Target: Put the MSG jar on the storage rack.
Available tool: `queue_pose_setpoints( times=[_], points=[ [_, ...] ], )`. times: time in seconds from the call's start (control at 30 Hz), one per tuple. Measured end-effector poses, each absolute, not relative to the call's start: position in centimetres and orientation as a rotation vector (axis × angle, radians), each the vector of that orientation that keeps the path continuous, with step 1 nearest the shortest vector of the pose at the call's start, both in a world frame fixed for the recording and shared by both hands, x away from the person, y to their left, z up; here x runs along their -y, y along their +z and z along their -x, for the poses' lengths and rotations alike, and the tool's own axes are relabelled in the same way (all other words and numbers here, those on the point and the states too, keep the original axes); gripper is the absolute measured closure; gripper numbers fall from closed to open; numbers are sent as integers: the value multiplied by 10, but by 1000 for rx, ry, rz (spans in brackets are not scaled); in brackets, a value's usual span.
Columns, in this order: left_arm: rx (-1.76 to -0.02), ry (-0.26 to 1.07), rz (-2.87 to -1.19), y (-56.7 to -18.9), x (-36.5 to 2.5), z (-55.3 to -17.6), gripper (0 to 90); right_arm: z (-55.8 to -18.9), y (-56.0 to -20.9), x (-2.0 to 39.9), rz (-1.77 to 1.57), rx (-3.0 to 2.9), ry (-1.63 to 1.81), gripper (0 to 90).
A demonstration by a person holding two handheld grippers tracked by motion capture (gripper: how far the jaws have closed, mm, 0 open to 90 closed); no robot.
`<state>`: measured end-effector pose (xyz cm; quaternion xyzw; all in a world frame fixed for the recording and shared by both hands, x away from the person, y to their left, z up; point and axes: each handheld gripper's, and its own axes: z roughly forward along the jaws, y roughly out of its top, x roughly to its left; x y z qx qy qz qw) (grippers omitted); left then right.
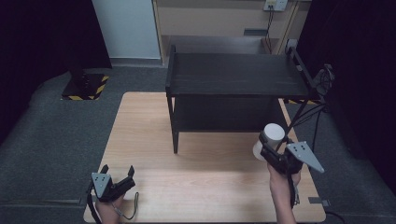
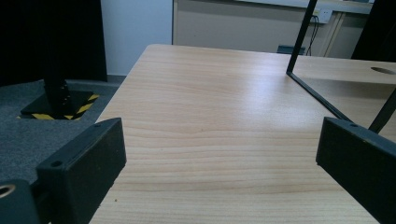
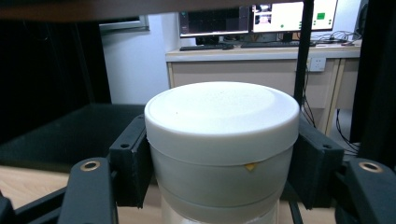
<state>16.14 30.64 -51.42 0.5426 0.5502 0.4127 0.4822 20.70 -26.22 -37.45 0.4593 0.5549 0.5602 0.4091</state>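
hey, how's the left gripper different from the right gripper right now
The left gripper is open with nothing between its fingers; the right gripper is shut on a white lidded jar. The left one sits low at the near left edge of the wooden table, while the right one is raised near the black shelf unit on the right side. Both are black, hand-held, and carry a grey three-cornered plate.

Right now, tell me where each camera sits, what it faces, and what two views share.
High view: above the table, looking forward and down; forearms, both hand-held grippers.
Left gripper view: on the left hand-held gripper, facing bare tabletop; open jaws.
Right gripper view: on the right hand-held gripper, jaws clamping the white jar.
Shared: black shelf, jar.
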Motion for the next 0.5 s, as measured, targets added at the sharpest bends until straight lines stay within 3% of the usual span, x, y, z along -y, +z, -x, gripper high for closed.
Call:
queue_pose_setpoints(
  times=[0.2,0.5],
  points=[
    [-1344,1004,-1309,-515,-308,-161,7,-225,-350,261,-1168,-1405,1426,334],
    [-1354,1002,-1297,-515,-309,-162,9,-255,-344,259,-1158,-1365,1429,334]
  ],
)
